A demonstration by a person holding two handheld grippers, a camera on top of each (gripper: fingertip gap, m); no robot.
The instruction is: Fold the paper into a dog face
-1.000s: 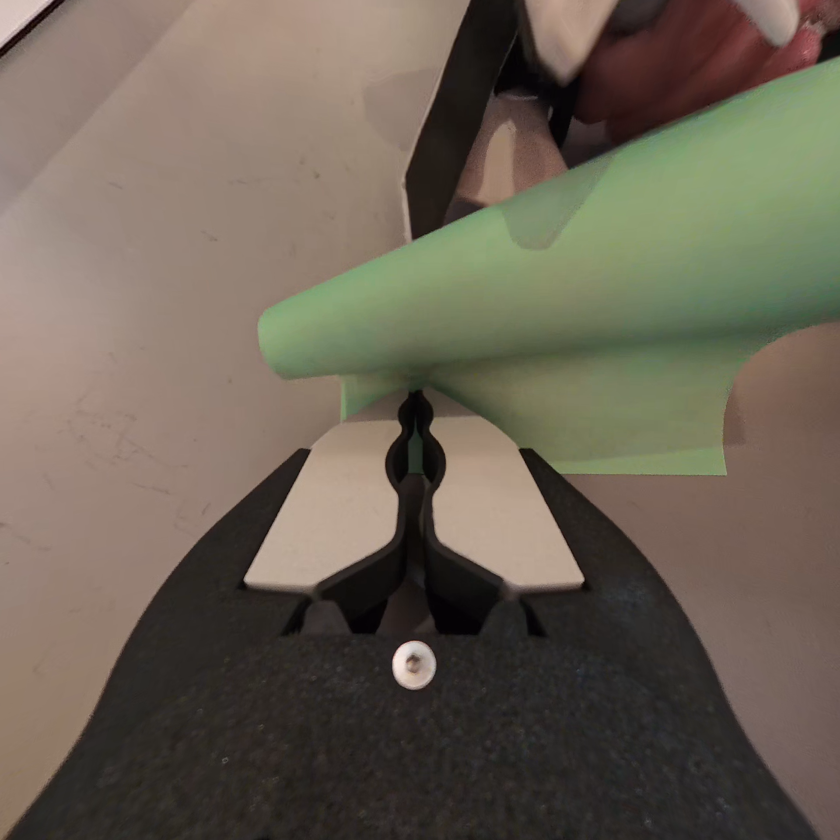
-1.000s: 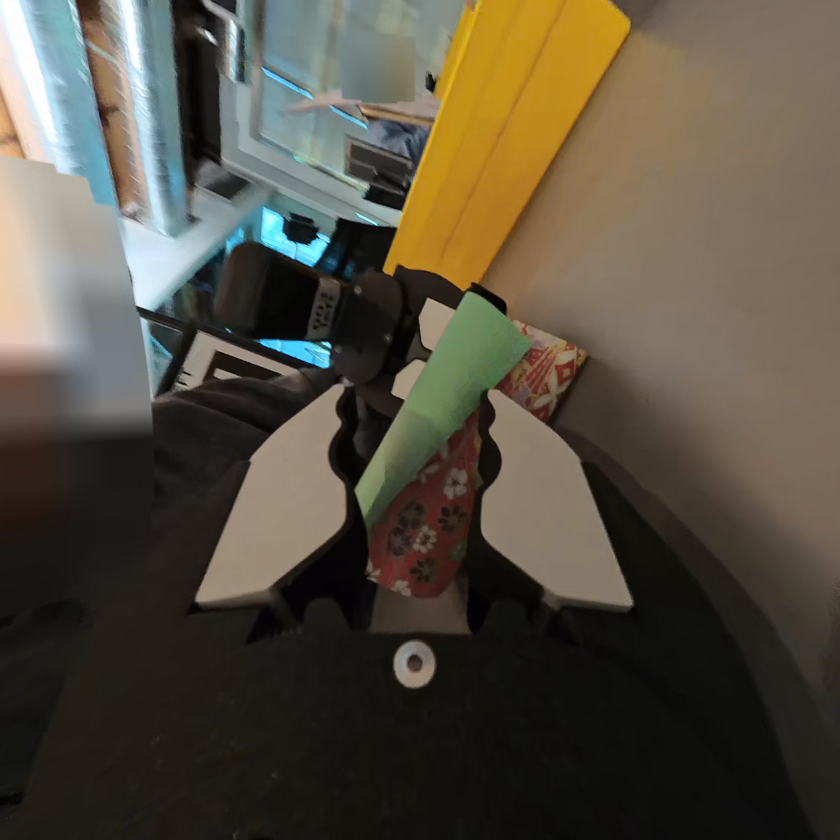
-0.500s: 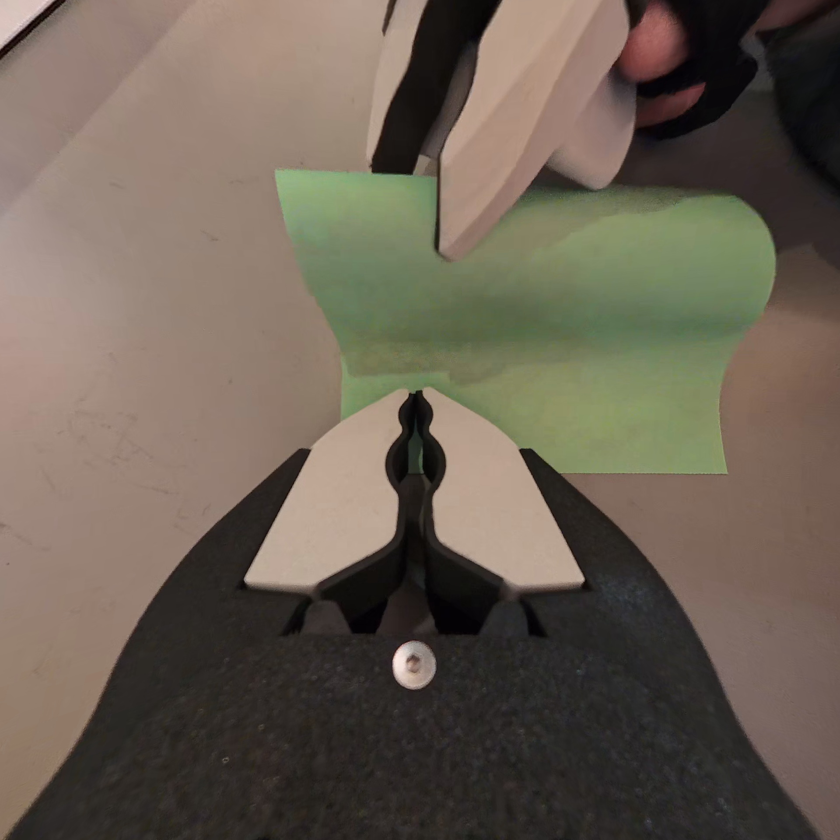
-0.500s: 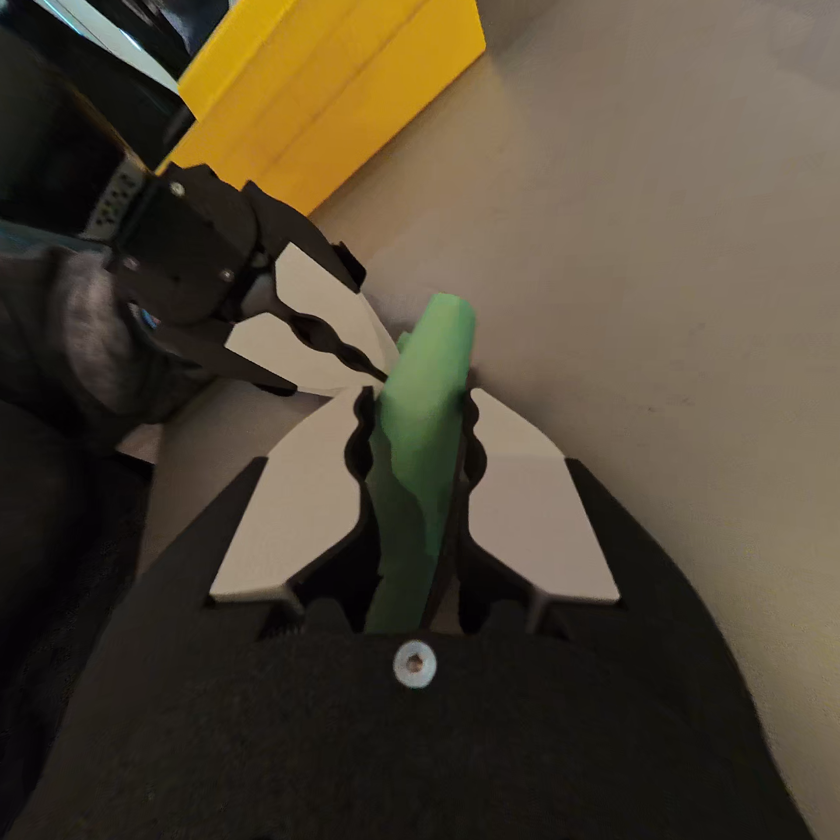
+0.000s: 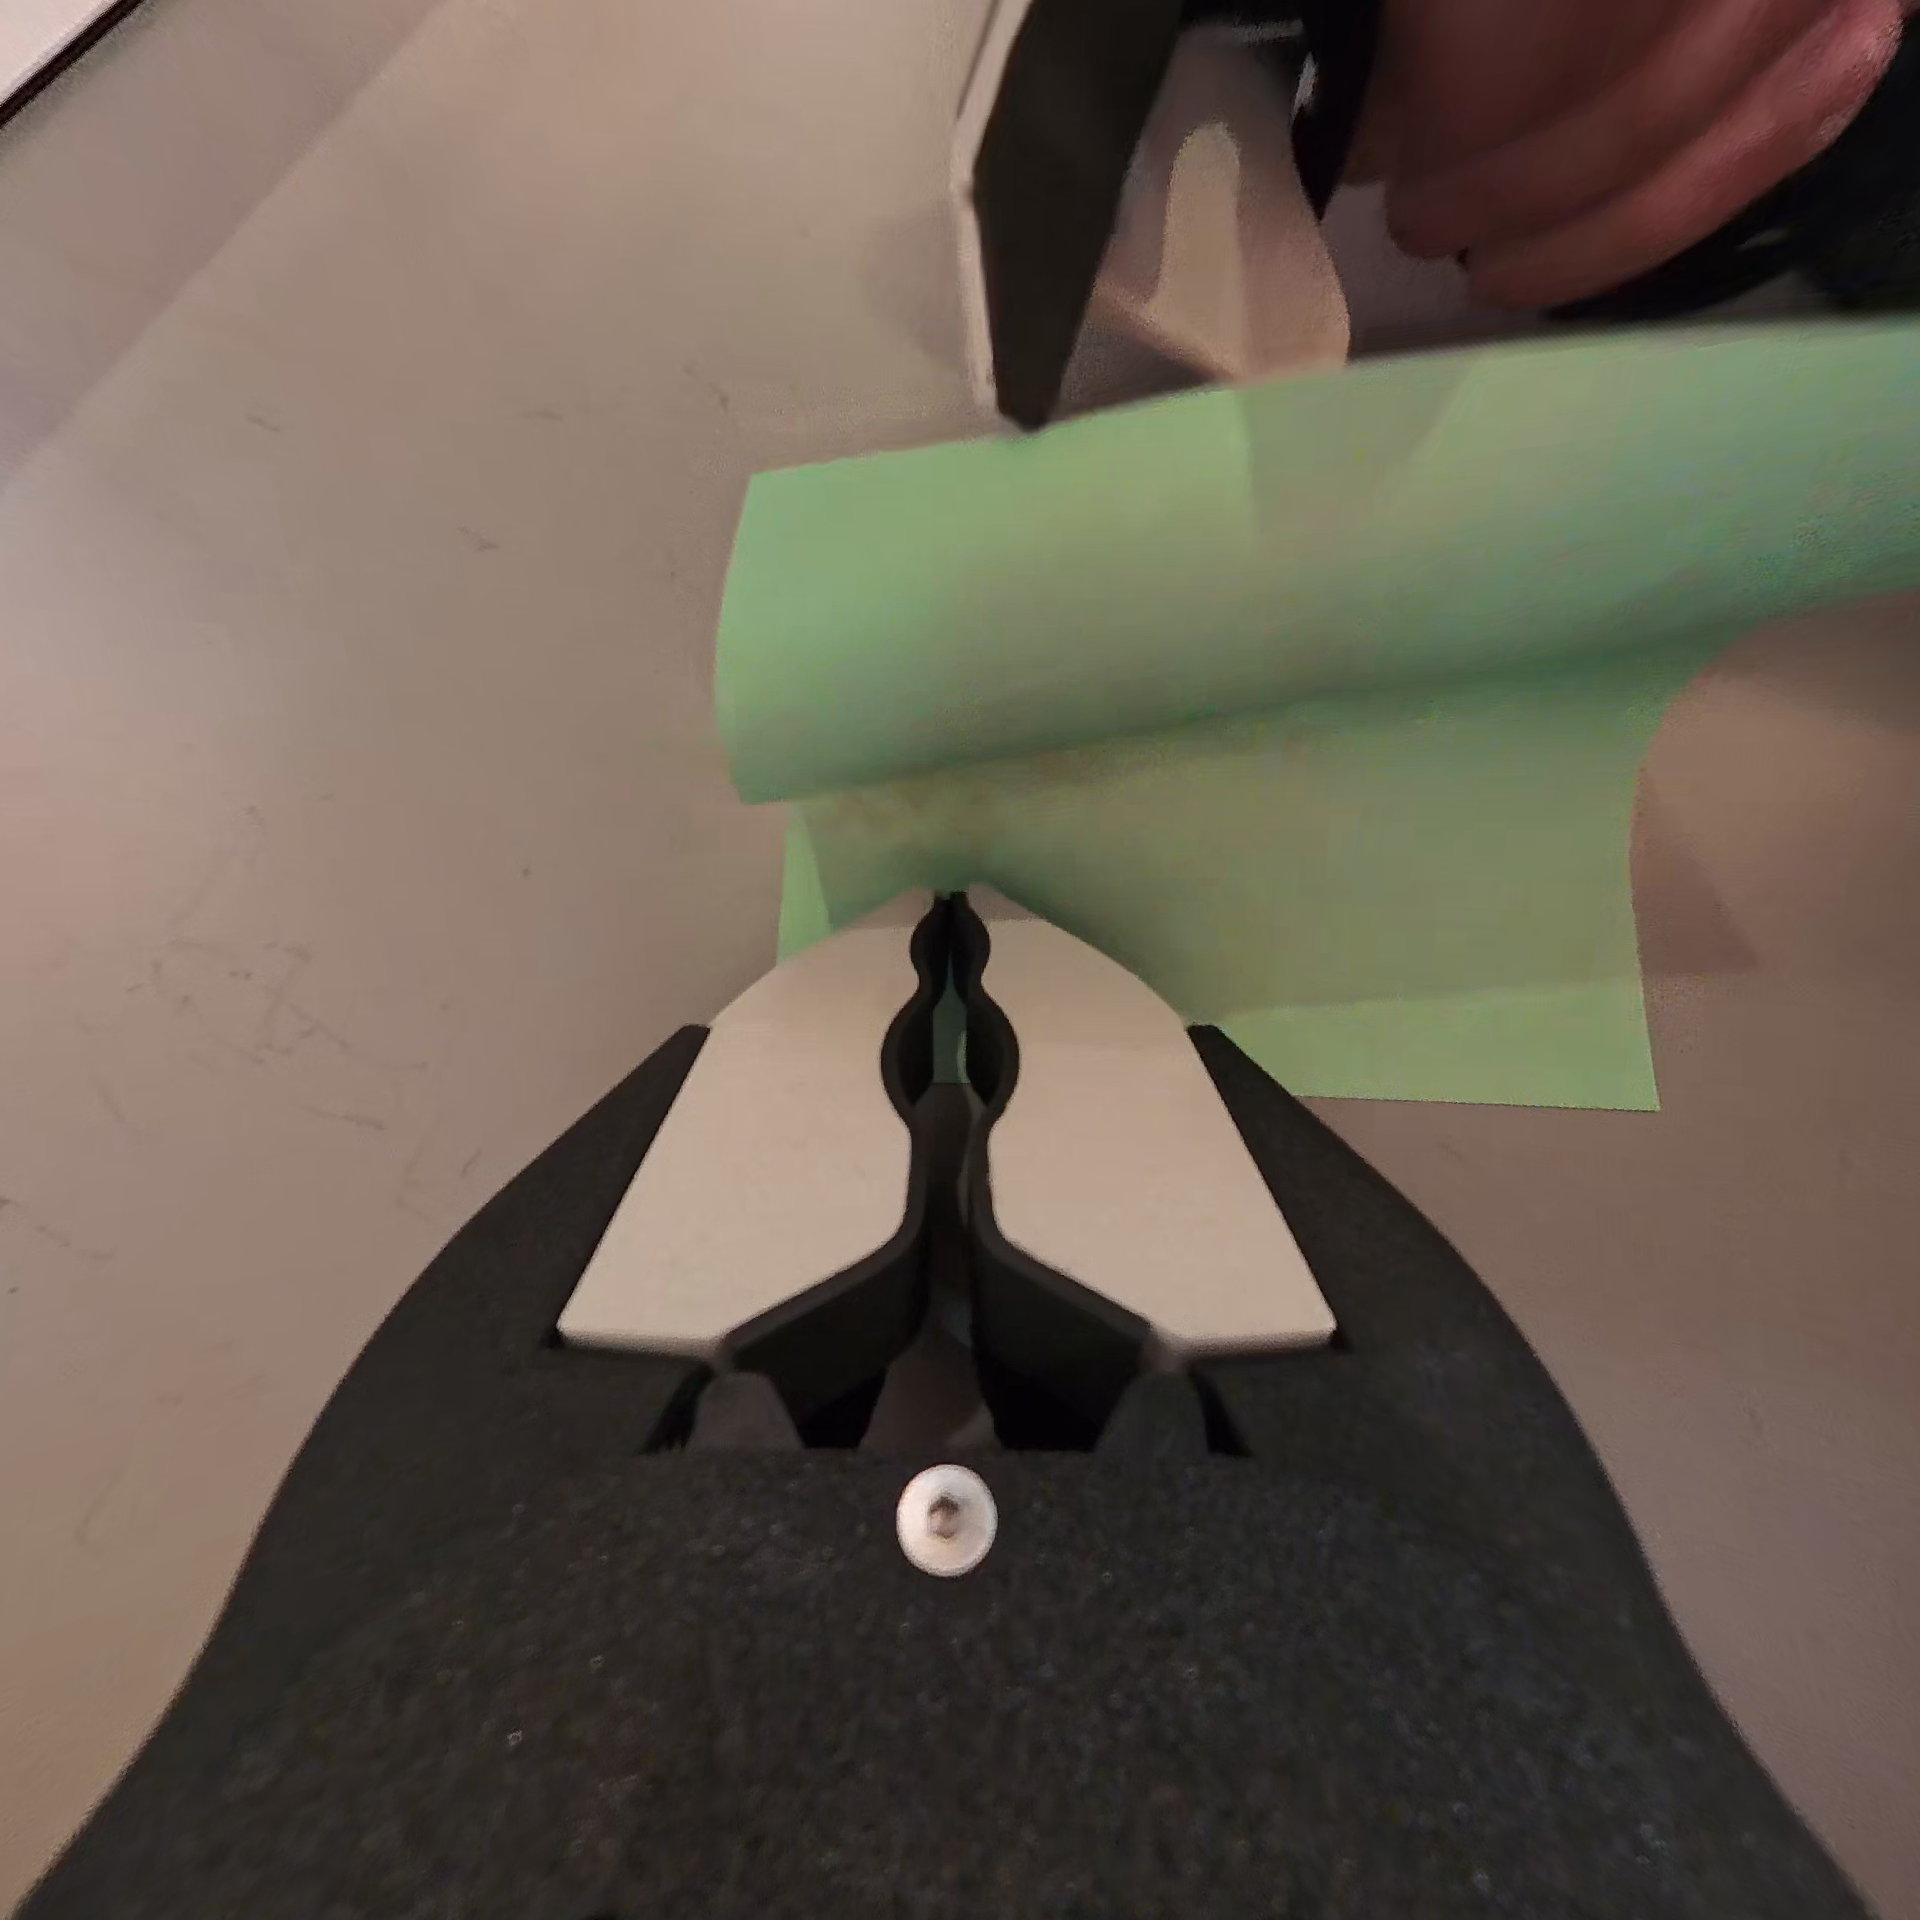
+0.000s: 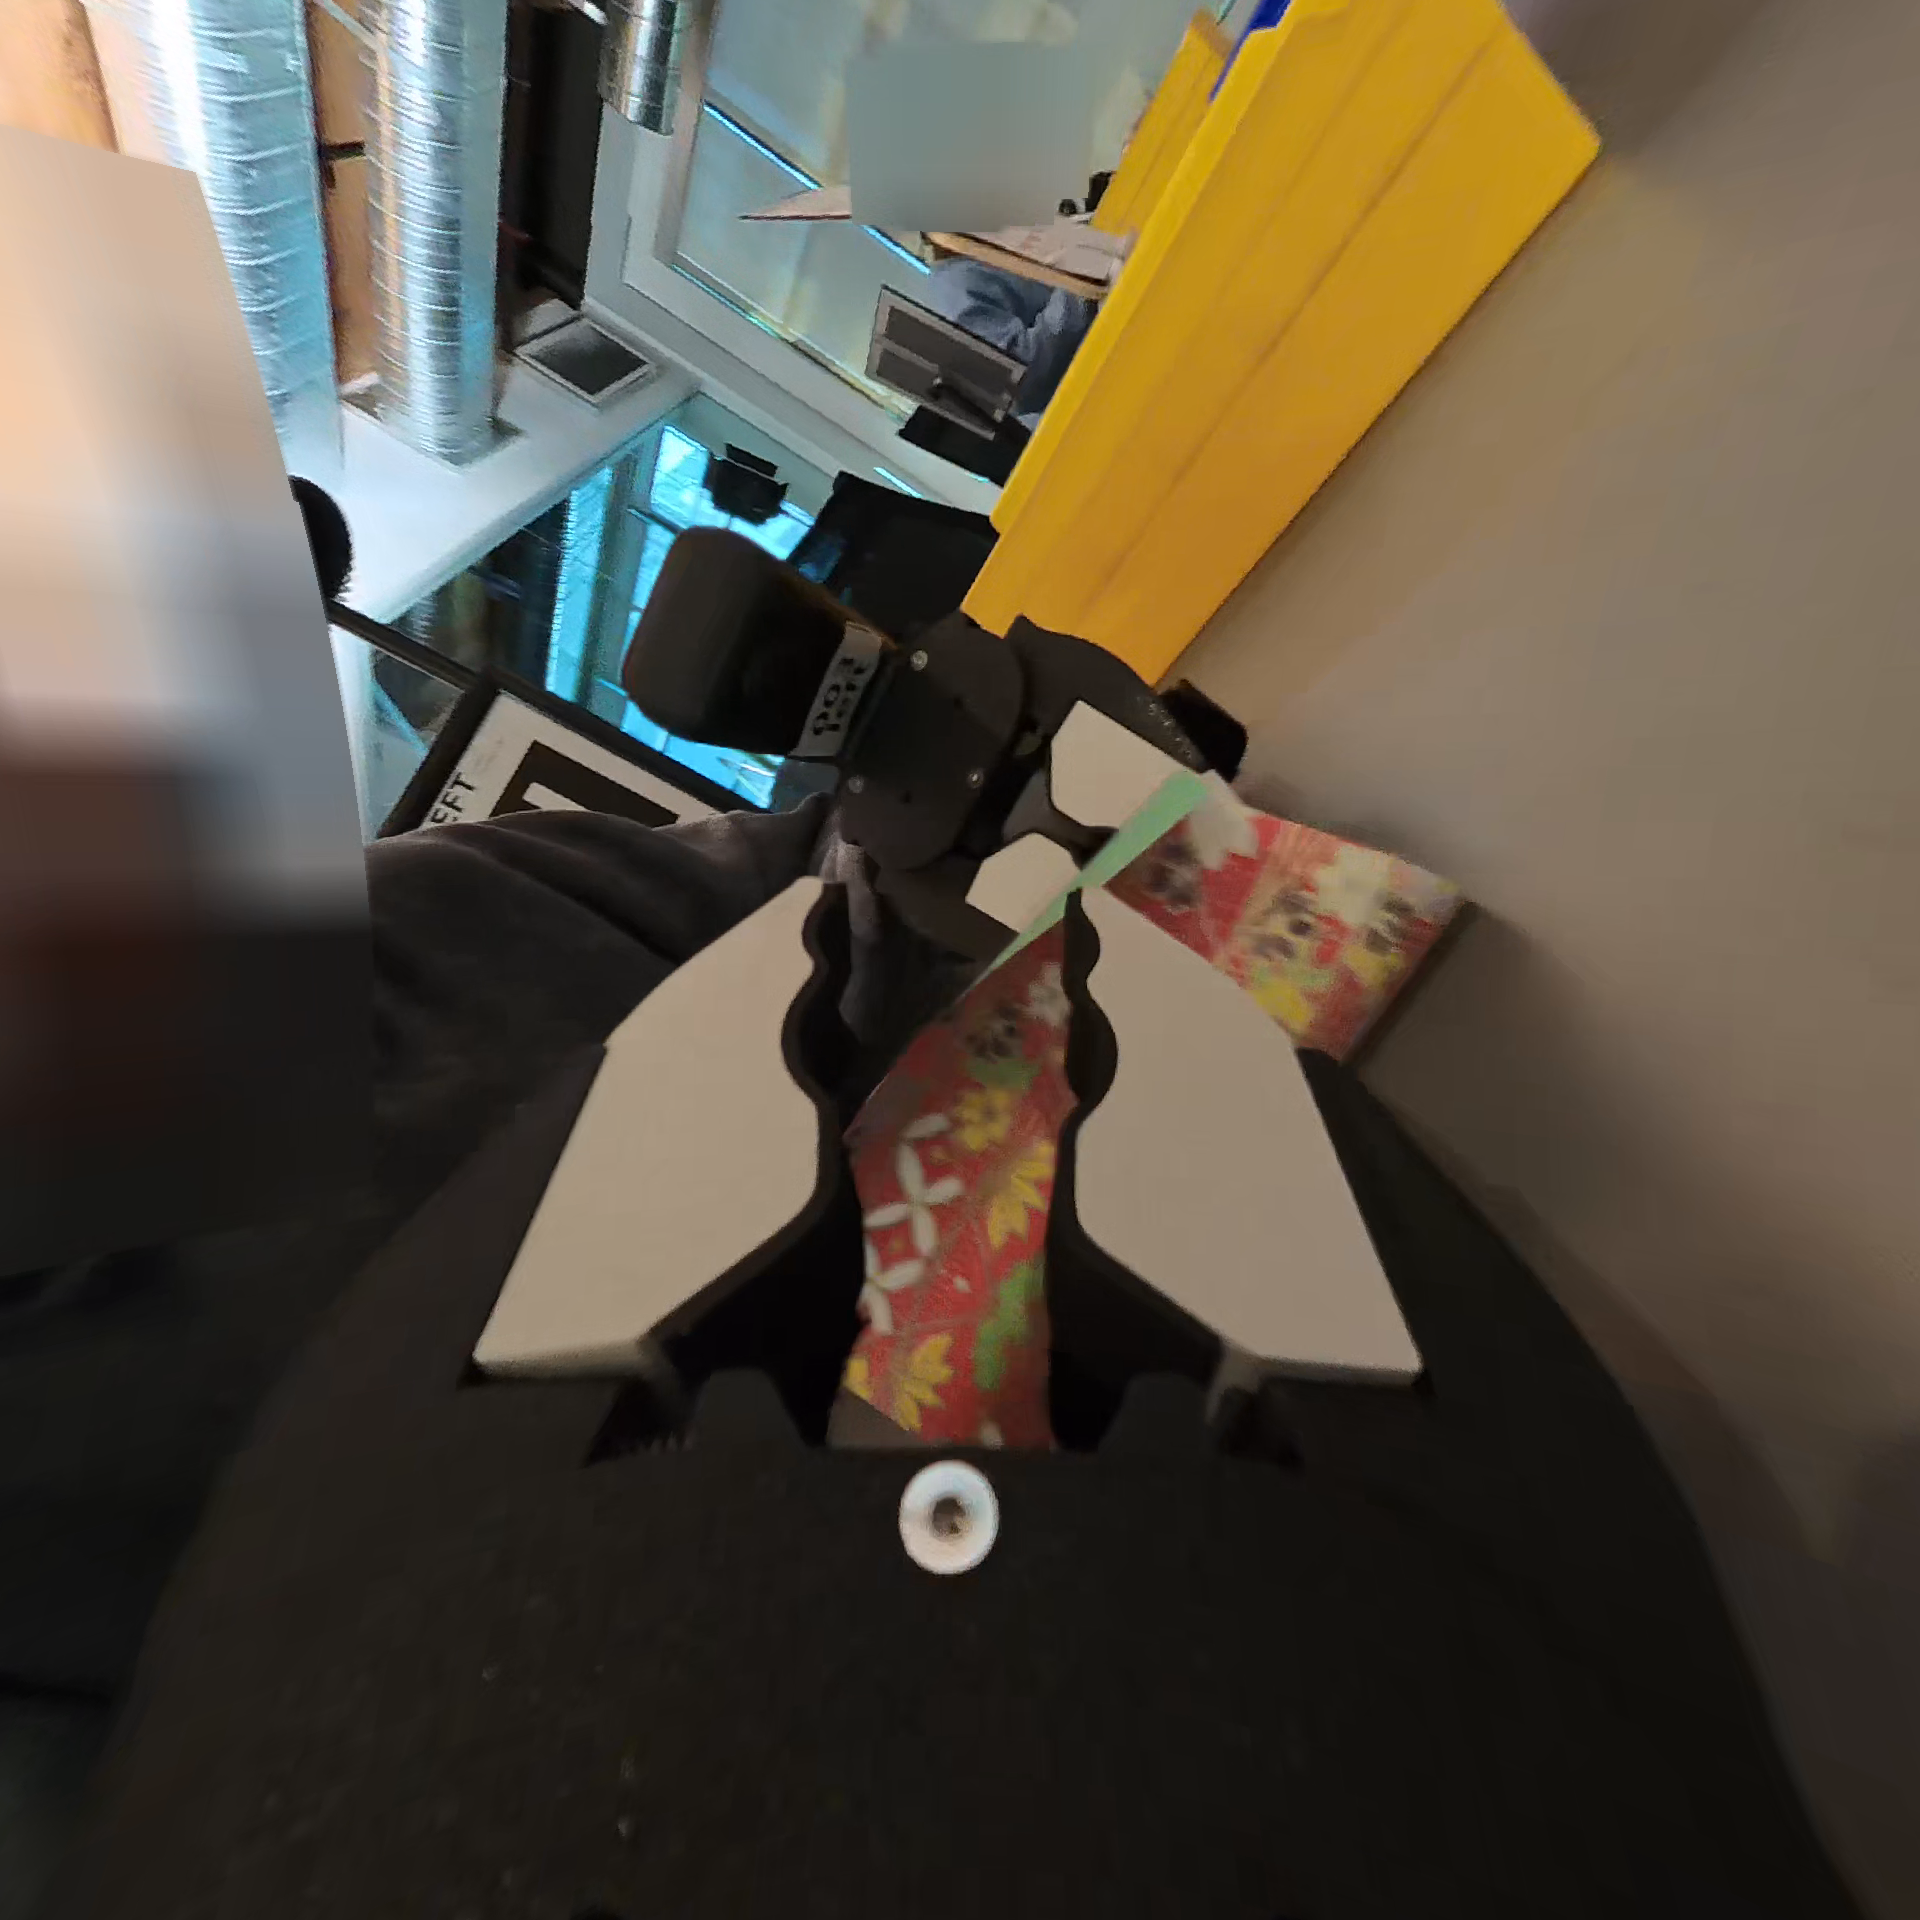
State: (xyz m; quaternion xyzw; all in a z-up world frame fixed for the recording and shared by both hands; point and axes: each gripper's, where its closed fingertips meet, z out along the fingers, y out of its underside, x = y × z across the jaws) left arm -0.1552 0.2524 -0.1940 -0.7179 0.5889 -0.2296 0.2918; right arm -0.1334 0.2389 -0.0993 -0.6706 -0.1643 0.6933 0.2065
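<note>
The paper (image 5: 1299,623) is green on one side and red with flowers on the other. My left gripper (image 5: 951,899) is shut on its near edge, low on the table (image 5: 312,727). The far part of the sheet is lifted and curls back over toward me. My right gripper (image 5: 1122,343) is at the top of the left wrist view, at that lifted edge. In the right wrist view its jaws stand partly apart (image 6: 951,904), with the curled paper (image 6: 966,1195) filling the gap, flowered side showing. The left gripper (image 6: 1081,842) is just beyond it.
A yellow box (image 6: 1299,364) stands on the table behind the left gripper. A hand (image 5: 1610,156) holds the right gripper. A dark sleeve (image 6: 571,935) lies left of the left gripper. Room fittings show beyond the table's edge. My right fingertips sit around 10 cm from my left ones.
The right gripper has swung up and turned, carrying the paper's far edge with it. The sheet now curls over toward the left gripper. The left gripper has not moved.
</note>
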